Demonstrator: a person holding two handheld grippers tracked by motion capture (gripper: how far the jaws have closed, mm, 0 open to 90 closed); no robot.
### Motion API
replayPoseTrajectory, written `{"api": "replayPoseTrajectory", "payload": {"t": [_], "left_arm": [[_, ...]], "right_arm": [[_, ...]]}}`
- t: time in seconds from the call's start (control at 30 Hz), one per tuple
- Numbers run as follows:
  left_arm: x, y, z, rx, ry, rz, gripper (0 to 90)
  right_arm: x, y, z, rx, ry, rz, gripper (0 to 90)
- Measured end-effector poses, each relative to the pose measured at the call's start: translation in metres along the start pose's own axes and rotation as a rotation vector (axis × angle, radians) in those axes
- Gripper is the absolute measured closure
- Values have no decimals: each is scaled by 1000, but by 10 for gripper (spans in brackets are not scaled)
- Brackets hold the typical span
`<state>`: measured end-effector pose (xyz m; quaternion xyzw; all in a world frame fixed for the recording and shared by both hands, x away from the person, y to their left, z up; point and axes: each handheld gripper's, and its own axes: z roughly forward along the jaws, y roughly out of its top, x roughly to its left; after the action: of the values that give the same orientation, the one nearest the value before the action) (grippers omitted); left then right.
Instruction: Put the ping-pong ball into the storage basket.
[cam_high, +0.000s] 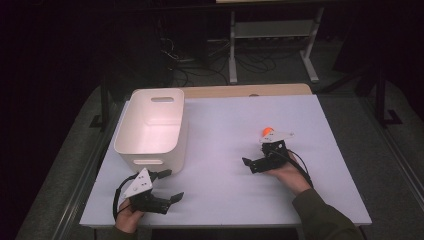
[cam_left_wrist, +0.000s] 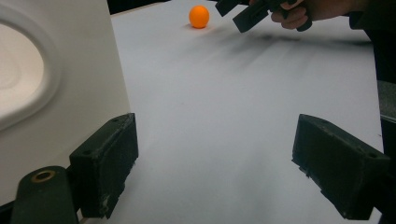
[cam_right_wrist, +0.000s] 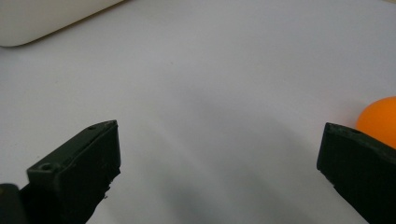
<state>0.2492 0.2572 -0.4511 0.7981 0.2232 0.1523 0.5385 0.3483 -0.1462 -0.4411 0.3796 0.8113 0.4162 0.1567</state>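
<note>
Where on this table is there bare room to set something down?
The widest bare patch lies between the white plastic bin and the right gripper. The far right corner, beyond the small orange ball, is bare too. It is crowded by the bin's near end, where the left gripper sits.

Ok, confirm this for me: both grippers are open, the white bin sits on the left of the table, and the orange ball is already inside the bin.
Not quite. The orange ball is not in the white bin; it lies on the table beside the right gripper, as the left gripper view shows. The rest holds: the left gripper and right gripper are open, and the bin sits on the left.
</note>
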Motion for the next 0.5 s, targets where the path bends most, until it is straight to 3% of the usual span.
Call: {"api": "replayPoseTrajectory", "payload": {"t": [0.5], "left_arm": [[0,0,0,0,0,3,141]], "right_arm": [[-11,-1,-4,-10,-45,34,0]]}}
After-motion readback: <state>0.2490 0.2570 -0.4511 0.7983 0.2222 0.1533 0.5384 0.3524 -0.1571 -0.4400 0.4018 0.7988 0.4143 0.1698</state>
